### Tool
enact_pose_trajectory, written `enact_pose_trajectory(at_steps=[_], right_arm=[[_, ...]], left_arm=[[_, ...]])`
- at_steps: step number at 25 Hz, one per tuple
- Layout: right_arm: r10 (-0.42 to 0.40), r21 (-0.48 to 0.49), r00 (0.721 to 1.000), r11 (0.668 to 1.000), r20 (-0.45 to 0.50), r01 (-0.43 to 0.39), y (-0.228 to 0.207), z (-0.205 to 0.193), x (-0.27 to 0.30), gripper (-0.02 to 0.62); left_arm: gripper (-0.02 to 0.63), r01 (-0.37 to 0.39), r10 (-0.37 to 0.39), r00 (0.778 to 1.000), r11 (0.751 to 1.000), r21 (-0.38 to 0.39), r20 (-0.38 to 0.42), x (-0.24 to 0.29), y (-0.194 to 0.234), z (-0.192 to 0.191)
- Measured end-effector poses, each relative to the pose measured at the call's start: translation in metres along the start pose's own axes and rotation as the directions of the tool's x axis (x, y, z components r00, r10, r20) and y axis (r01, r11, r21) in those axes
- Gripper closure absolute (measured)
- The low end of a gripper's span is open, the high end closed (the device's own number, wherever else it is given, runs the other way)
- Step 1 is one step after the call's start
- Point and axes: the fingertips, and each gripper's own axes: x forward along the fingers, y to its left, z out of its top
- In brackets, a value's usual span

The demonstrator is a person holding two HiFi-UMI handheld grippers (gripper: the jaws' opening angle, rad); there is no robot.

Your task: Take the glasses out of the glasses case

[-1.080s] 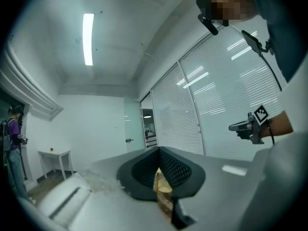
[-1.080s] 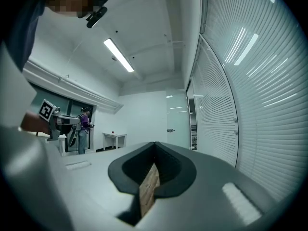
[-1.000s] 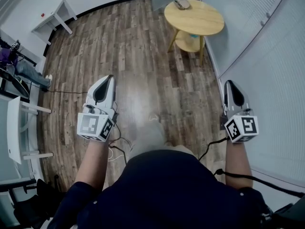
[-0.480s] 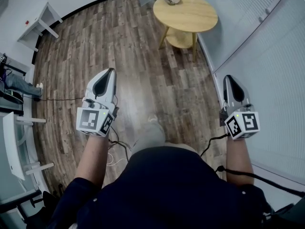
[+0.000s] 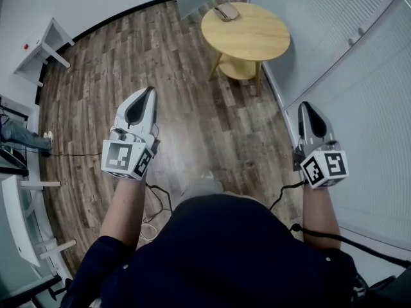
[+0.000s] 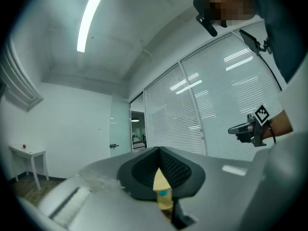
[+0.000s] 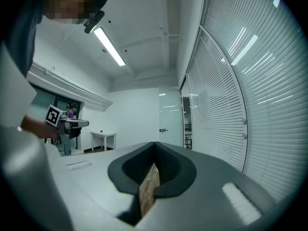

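Observation:
A grey glasses case (image 5: 226, 11) lies closed at the far edge of a round wooden table (image 5: 253, 37), well ahead of both grippers. The glasses themselves are not visible. My left gripper (image 5: 150, 90) is held over the wood floor, left of the table, its jaws shut and empty. My right gripper (image 5: 306, 105) hangs near the blinds on the right, also shut with nothing in it. In the left gripper view the jaws (image 6: 159, 150) meet, and the right gripper view shows its jaws (image 7: 155, 144) closed too.
The table has a lower shelf (image 5: 236, 68). A wall of white blinds (image 5: 359, 76) runs down the right side. A small white side table (image 5: 45, 43) stands at the back left, a white desk (image 5: 16, 217) at the left edge. Cables (image 5: 154, 201) lie on the floor.
The round table and the case have shifted lower in the head view, nearer to me. Both grippers keep the same pose, still shut.

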Motion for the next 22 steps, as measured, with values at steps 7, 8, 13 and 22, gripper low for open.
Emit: enact_pose_trajectory(at_steps=[7,8,13,22], right_arm=[[-0.015,0.014,1.0,1.0,0.001,0.015,0.024,-0.001,0.069,0.586],[-0.015,0.015,1.0,1.0,0.0,0.015,0.028,-0.003,0.077,0.586],[-0.003,0.005,0.999,1.0,-0.032,0.003,0.047,-0.011,0.096,0.586],[0.013,0.063,0.999,0.998,-0.043,-0.01,0.015,-0.014,0.139,0.586]], left_arm=[[0.601,0.024,-0.024,1.0,1.0,-0.011,0.012,0.034,0.065,-0.008],[0.601,0.02,-0.02,1.0,1.0,-0.01,0.012,0.038,0.074,-0.012],[0.601,0.045,-0.045,0.999,0.999,-0.026,0.006,0.051,0.095,-0.038],[0.601,0.01,-0.01,1.0,1.0,-0.015,0.023,0.077,0.105,-0.046]])
